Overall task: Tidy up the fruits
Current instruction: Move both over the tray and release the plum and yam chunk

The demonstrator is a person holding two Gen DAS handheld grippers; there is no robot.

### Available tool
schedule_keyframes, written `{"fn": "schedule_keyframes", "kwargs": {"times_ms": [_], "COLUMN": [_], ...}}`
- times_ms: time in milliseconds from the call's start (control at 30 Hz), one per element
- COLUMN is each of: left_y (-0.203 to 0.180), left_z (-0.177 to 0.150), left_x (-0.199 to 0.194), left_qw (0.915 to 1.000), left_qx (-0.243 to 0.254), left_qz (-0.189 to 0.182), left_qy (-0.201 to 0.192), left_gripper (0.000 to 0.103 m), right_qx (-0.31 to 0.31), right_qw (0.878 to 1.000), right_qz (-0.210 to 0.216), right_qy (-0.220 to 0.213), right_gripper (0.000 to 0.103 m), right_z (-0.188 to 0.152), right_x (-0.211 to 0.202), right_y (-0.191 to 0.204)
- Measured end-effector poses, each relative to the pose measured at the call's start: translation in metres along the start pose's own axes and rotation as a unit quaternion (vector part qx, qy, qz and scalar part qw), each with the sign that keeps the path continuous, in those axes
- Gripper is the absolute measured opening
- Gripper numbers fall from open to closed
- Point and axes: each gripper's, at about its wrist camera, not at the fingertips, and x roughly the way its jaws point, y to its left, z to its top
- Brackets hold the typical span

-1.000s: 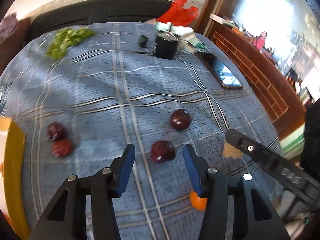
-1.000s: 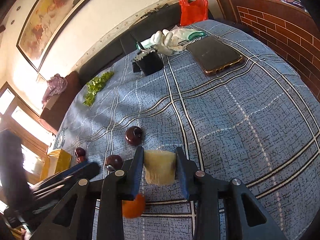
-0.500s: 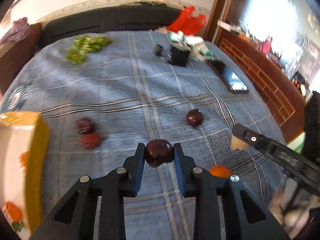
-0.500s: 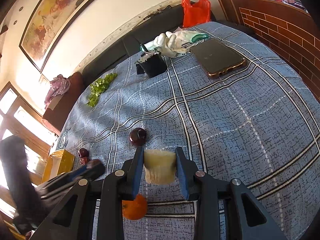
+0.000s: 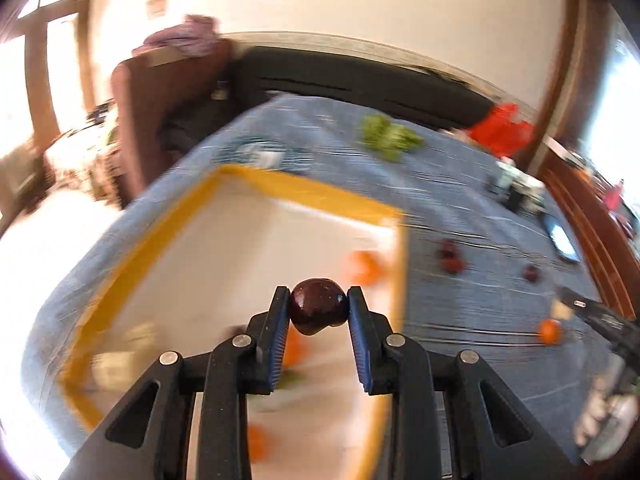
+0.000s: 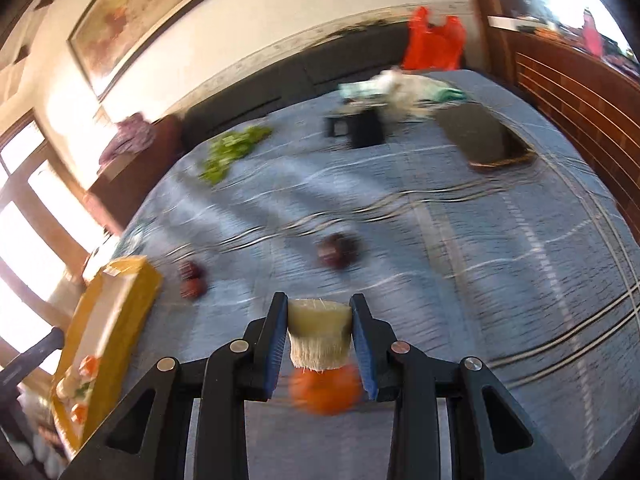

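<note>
Gripping a dark plum (image 5: 318, 305), left hand-held gripper (image 5: 319, 312) above tray (image 5: 296, 186).

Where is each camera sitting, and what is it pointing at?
Left wrist: sits on the left tongs, looking down over the yellow-rimmed tray; own black fingers grip a dark red fruit.
Right wrist: sits on the right tongs, looking across the blue checked cloth; own fingers grip a pale fibrous chunk, an orange below it.
Shared: tray, cloth, green leaves, red bag, dark fruits on the cloth.
</note>
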Motion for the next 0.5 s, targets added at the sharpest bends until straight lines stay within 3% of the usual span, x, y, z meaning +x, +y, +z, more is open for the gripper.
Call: {"fn": "schedule_keyframes", "kwargs": {"times_ms": [167,300,500], "left_y": [0.06,0.081,0.091], "left_z": [-0.012,-0.016,-0.002], "left_x": [0.01,0.018,0.039], "left_qw": [0.9973,0.9946,0.9942], "left_qx": [-0.069,-0.098,-0.095], "left_qz": [0.019,0.014,0.02], "left_qy": [0.019,0.029,0.046], "left_gripper": [0.028,0.028,0.028], "right_qx": [-0.063,-0.131,-0.202], "right_qw": [0.994,0.978,0.96], "right_qz": [0.084,0.132,0.146], "right_qy": [0.039,0.089,0.127], "right_gripper": [0.035,0.035,0.035], "right_z": [-0.013,-0.047,-0.087], "right_x": [0.002,0.02,0.043], "right_y": [0.095,0.179,0.253]}}
